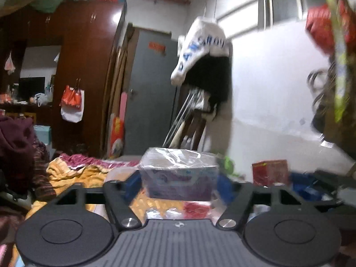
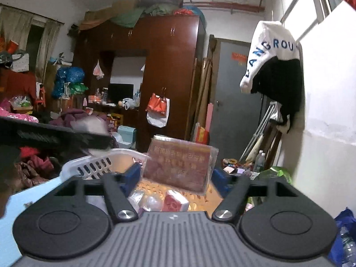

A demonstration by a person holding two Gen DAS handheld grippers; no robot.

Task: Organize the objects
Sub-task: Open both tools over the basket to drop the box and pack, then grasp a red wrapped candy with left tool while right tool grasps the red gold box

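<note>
The left claw [image 1: 178, 183] grips a plastic-wrapped purple box [image 1: 179, 178] between widely spread blue pads. At twelve o'clock, the right claw [image 2: 175, 178] likewise clamps a clear-cased red box [image 2: 180, 166].

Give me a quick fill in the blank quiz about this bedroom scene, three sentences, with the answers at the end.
1. The white garment hanging on the wall carries ___ lettering.
2. The laundry basket left of the right gripper is coloured ___.
3. The box between the fingers of the left gripper is wrapped in clear ___.
Answers: blue; white; plastic.
</note>
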